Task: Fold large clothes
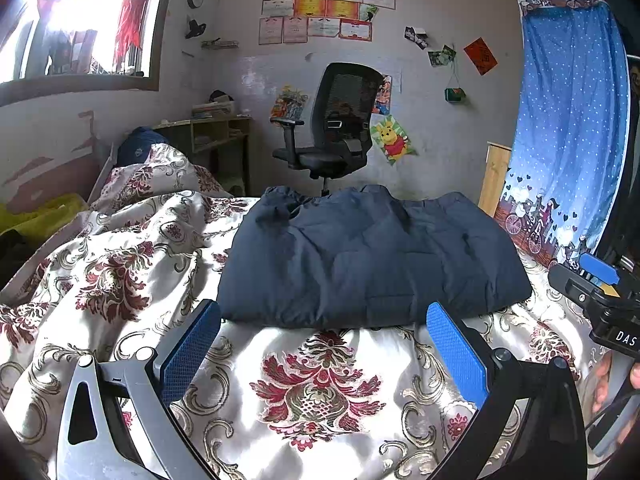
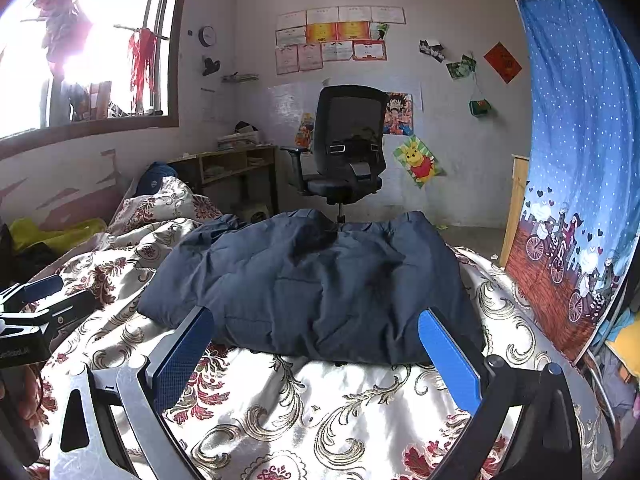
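Jacket: we see the navy padded jacket (image 1: 372,256) folded into a compact block on the floral quilt (image 1: 320,392), just beyond both grippers.
Left gripper (image 1: 324,344): spread wide, empty.
Right gripper (image 2: 316,352): spread wide, empty.
Progress: we judge folding essentially finished; perhaps tidying remains.

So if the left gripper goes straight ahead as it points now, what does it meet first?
Probably the near edge of the folded navy padded jacket on the floral quilt; the open left gripper points at it, though depth is unclear.
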